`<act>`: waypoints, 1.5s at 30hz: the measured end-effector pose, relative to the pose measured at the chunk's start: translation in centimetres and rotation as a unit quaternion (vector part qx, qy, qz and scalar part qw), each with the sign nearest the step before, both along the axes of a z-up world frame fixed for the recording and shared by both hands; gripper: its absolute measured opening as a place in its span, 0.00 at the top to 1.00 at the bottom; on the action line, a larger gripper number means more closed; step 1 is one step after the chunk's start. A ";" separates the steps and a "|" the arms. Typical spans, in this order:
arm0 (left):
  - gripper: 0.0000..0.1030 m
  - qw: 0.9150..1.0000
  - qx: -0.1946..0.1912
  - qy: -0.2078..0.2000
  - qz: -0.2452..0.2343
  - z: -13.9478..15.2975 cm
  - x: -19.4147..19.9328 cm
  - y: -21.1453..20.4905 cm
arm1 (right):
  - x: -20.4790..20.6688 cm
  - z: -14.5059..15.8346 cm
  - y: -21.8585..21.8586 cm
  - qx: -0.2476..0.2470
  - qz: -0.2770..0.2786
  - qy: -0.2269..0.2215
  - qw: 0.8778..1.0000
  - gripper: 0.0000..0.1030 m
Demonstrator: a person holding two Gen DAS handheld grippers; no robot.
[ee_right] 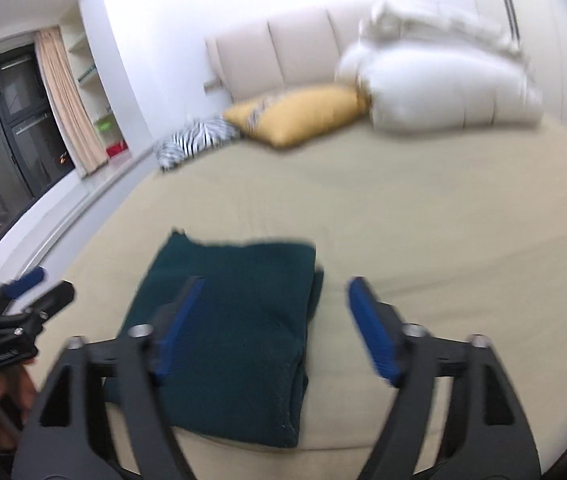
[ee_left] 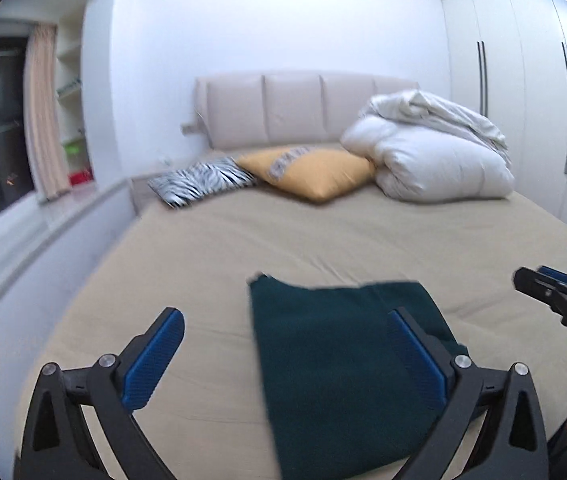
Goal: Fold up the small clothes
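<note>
The left hand-held gripper (ee_left: 287, 322) hangs with jaws spread wide and empty above the bed (ee_left: 363, 232). The folded dark green garment (ee_left: 347, 360) lies flat on the sheet between both tools. The right hand-held gripper (ee_right: 277, 290) gapes open, gripping nothing.

Dark teal knitted garment (ee_left: 343, 364) (ee_right: 235, 332): one item, folded into a flat, roughly rectangular stack, layered edges showing along its 3 o'clock side. Lies on the beige bed sheet (ee_left: 203, 260), at 6 o'clock from the pillows, lying free.
</note>
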State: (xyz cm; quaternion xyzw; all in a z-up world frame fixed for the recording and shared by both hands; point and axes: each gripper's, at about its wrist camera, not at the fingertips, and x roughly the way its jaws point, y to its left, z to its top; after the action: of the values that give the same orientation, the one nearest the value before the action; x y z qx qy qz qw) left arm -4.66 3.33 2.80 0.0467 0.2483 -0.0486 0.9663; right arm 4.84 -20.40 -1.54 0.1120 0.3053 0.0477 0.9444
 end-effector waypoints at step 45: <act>0.00 0.982 -0.027 0.178 0.051 -7.2 -2.1 1.5 | -6.0 -3.5 4.5 -0.091 -0.026 0.162 0.982 0.00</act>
State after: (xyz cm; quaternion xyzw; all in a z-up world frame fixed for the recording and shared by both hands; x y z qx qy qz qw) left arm -6.71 4.84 -4.37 -0.0014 0.4167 -0.0134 0.9089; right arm -1.11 -15.93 -5.00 0.0392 0.4544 -0.0234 0.8896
